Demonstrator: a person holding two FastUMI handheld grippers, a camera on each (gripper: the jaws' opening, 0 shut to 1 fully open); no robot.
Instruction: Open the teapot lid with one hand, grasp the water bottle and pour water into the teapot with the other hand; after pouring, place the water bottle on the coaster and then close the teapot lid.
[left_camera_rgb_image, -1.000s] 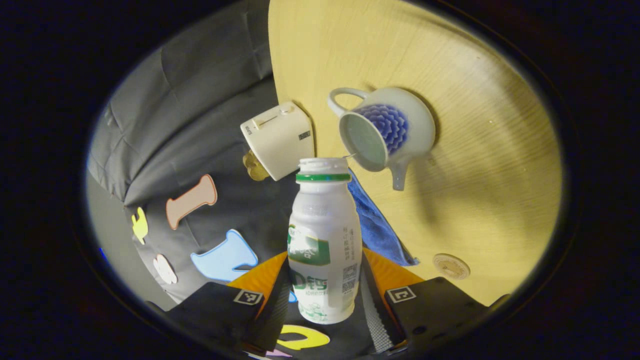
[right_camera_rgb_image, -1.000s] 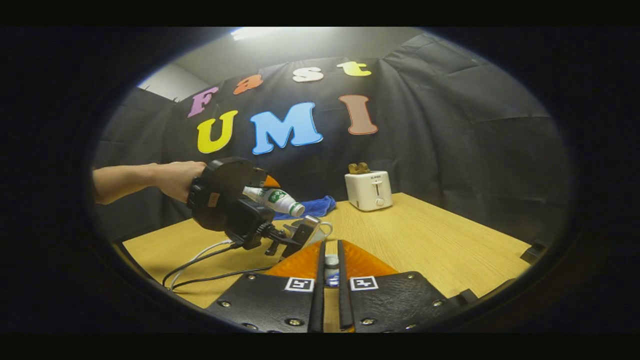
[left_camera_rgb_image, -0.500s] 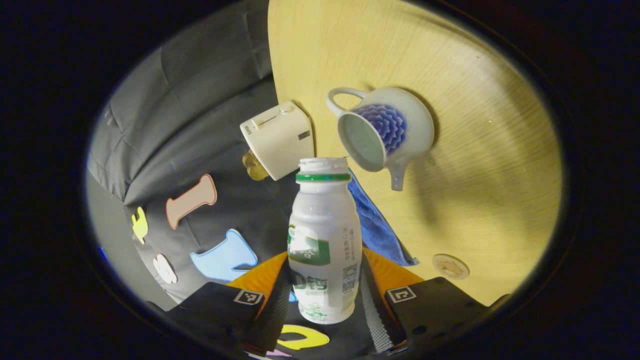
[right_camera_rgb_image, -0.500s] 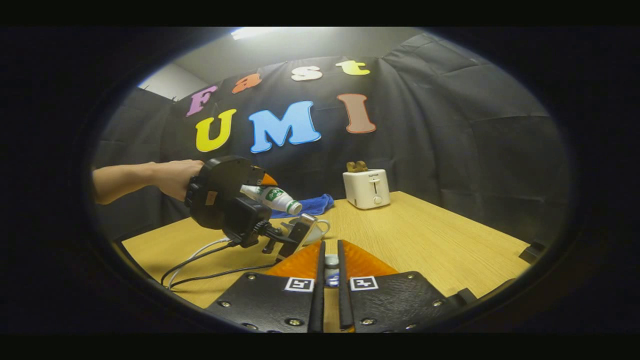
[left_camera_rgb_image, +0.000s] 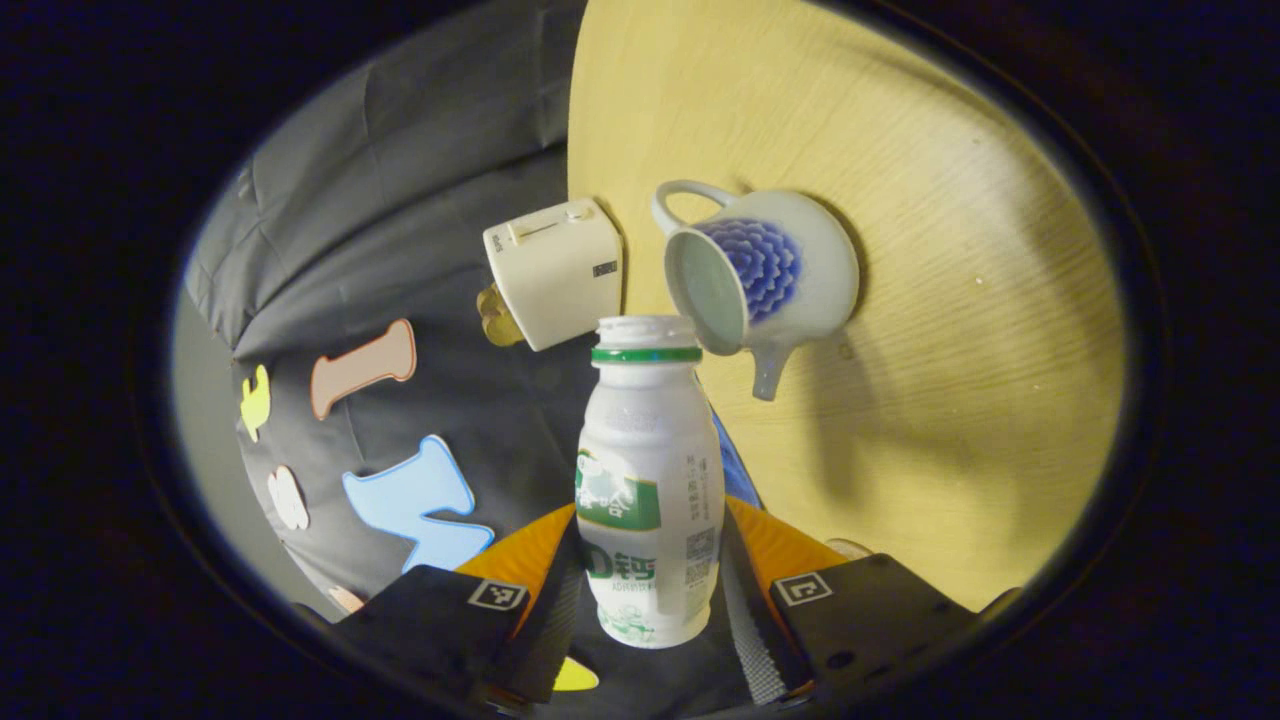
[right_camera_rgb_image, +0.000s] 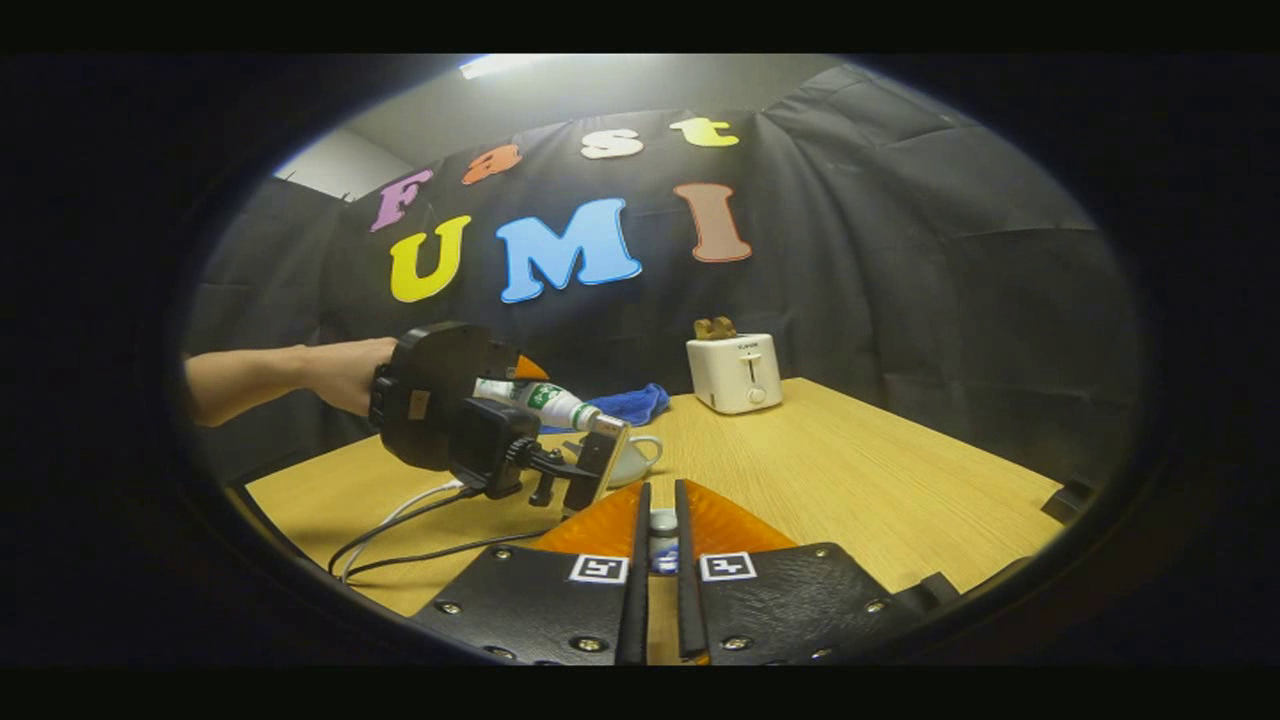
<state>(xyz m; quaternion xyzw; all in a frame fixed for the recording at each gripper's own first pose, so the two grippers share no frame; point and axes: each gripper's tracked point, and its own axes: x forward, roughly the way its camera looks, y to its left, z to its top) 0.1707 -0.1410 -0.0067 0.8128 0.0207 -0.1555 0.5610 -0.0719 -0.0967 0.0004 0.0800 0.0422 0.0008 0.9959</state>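
Observation:
A white water bottle (left_camera_rgb_image: 648, 490) with a green label and no cap sits between the fingers of my left gripper (left_camera_rgb_image: 650, 525), which is shut on it. Its mouth lies close to the rim of the open white-and-blue teapot (left_camera_rgb_image: 770, 265) on the wooden table (left_camera_rgb_image: 950, 300). In the right gripper view a hand (right_camera_rgb_image: 340, 370) holds the left gripper (right_camera_rgb_image: 450, 410), and the bottle (right_camera_rgb_image: 540, 400) is tilted mouth-down over the teapot (right_camera_rgb_image: 630, 462). My right gripper (right_camera_rgb_image: 661, 500) is shut on the small teapot lid (right_camera_rgb_image: 662, 545), held above the table. The coaster's edge (left_camera_rgb_image: 850, 548) peeks beside my left fingers.
A white toaster (right_camera_rgb_image: 735, 372) stands at the table's back edge, with a blue cloth (right_camera_rgb_image: 625, 403) to its left. Cables (right_camera_rgb_image: 400, 530) trail from the left gripper across the table. The toaster (left_camera_rgb_image: 555, 270) sits just behind the teapot in the left gripper view.
The left gripper has dropped and tipped the bottle further, bringing its mouth nearer the teapot's opening. The coaster has slid almost out of the left gripper view. The right gripper has stayed still.

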